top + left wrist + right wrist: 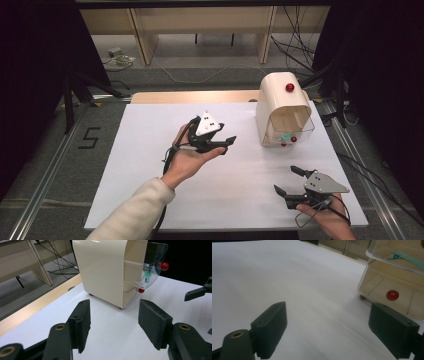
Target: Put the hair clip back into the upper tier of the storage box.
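Observation:
A cream box [282, 107] with a rounded top stands at the back right of the white table sheet [145, 165]. It has a red knob [289, 87] on top and a clear curved front [295, 131]. A second red knob [293, 139] and a green item [286, 136] show at that front. My left gripper [227, 144] hovers left of the box and points at it, open and empty. In the left gripper view the left gripper [113, 307] faces the box [105, 267]. My right gripper [285, 179] is open near the front right edge. Ahead of the right gripper [328, 306] are clear drawers [384, 287] and a red knob [392, 295].
A wooden strip [190, 96] borders the sheet's far edge. Beyond it lie floor cables [295, 55] and pale furniture legs [140, 37]. Black stands [70, 95] flank the table, and a "5" [89, 137] is marked on the floor at the left. Bare sheet spans the middle and left.

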A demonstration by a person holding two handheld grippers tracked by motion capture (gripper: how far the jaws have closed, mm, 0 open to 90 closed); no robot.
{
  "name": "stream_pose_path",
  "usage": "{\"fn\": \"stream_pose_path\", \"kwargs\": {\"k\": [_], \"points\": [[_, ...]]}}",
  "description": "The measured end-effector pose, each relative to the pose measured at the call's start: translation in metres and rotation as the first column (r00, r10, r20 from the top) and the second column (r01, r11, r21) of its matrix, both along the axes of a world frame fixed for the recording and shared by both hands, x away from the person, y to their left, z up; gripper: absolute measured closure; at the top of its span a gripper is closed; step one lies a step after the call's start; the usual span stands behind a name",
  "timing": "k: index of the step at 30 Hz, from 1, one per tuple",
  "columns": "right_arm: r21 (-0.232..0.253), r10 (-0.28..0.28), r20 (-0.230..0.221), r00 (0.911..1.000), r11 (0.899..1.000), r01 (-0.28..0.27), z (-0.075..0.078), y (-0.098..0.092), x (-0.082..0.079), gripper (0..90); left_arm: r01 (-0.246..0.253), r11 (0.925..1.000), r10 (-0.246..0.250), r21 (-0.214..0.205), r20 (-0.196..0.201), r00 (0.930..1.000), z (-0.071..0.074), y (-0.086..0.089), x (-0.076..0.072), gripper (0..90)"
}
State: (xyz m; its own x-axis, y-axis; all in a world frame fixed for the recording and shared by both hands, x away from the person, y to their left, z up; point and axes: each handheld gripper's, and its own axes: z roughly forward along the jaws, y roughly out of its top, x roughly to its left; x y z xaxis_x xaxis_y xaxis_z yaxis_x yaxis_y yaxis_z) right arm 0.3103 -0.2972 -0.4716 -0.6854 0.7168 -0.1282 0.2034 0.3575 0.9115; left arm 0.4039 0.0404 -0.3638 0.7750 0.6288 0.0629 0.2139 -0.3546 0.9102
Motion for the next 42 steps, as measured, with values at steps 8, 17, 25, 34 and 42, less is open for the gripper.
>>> {"fn": "stream_pose_path", "kwargs": {"k": [8,17,25,34,42], "points": [[0.001,0.001,-0.003,1.0,1.0,-0.001,0.0,0.0,0.0,16.3,-0.018,0.9998,0.018,-0.001,-0.011,0.9998,-0.008,0.016,-0.007,42.9],[-0.002,-0.003,-0.002,1.0,1.0,0.003,0.0,0.001,0.0,16.3,-0.039,0.9992,0.039,-0.006,-0.022,0.999,-0.016,0.038,-0.012,41.1],[-0.002,-0.002,0.0,1.0,1.0,0.002,0.0,0.001,0.0,16.2,-0.041,0.9991,0.04,-0.01,-0.028,0.9988,-0.023,0.053,-0.015,39.1],[0.0,0.001,-0.002,1.0,1.0,-0.001,0.0,0.001,0.0,16.2,-0.024,0.9997,0.024,-0.005,-0.046,0.9987,-0.034,0.064,-0.02,35.2],[0.0,-0.001,-0.004,1.0,1.0,0.001,0.0,0.001,0.0,16.2,-0.03,0.9994,0.029,-0.017,-0.054,0.9981,-0.046,0.082,-0.026,33.9]]}}
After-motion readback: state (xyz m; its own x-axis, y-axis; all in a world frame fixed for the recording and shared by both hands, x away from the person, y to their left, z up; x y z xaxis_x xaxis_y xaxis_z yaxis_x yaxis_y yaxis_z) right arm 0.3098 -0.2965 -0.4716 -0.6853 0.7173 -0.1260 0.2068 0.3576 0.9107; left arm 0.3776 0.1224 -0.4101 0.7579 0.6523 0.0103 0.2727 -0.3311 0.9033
